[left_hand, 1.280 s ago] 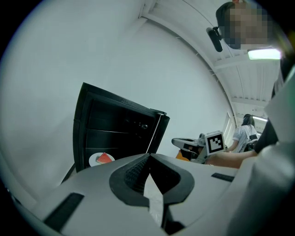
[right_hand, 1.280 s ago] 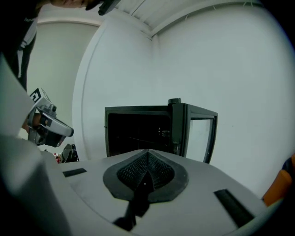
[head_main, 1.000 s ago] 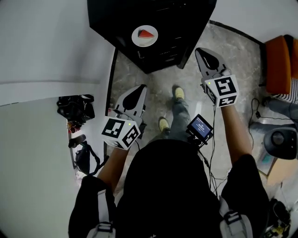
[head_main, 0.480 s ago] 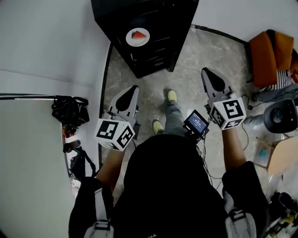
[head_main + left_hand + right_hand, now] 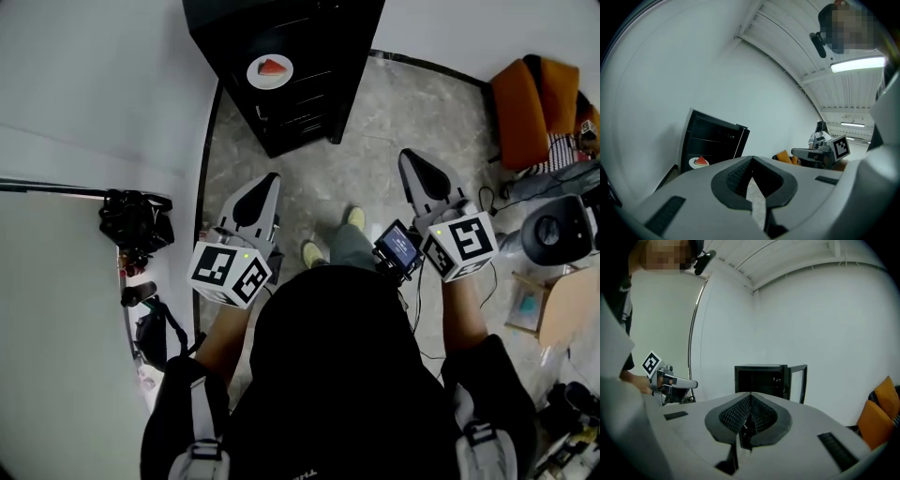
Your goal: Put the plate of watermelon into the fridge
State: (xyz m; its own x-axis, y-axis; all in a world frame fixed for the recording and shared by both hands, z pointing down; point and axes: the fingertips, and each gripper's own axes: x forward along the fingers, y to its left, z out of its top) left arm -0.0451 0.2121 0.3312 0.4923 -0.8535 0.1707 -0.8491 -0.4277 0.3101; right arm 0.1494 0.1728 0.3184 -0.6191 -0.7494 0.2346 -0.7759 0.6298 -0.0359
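Observation:
A white plate with a red watermelon wedge (image 5: 270, 70) rests on a shelf inside the open black fridge (image 5: 309, 37). In the left gripper view the plate (image 5: 698, 162) shows low in the fridge (image 5: 712, 140). Both grippers hang over the floor, well short of the fridge, and hold nothing. My left gripper (image 5: 265, 178) is shut, its tips (image 5: 751, 158) meeting. My right gripper (image 5: 410, 155) is shut too, its pads together (image 5: 750, 394). From the right gripper view the fridge (image 5: 761, 380) stands with its door (image 5: 799, 380) swung open; the plate is lost in its dark interior.
An orange chair (image 5: 530, 94) and a dark round stool (image 5: 553, 230) stand at the right, with a cardboard box (image 5: 562, 319) nearer. A black bag (image 5: 136, 225) lies by the white wall at the left. Cables trail over the grey stone floor (image 5: 375, 122).
The person has stepped back from the fridge, which now sits higher in the head view. Both grippers have drawn away from it, the right one farther, and they stay shut.

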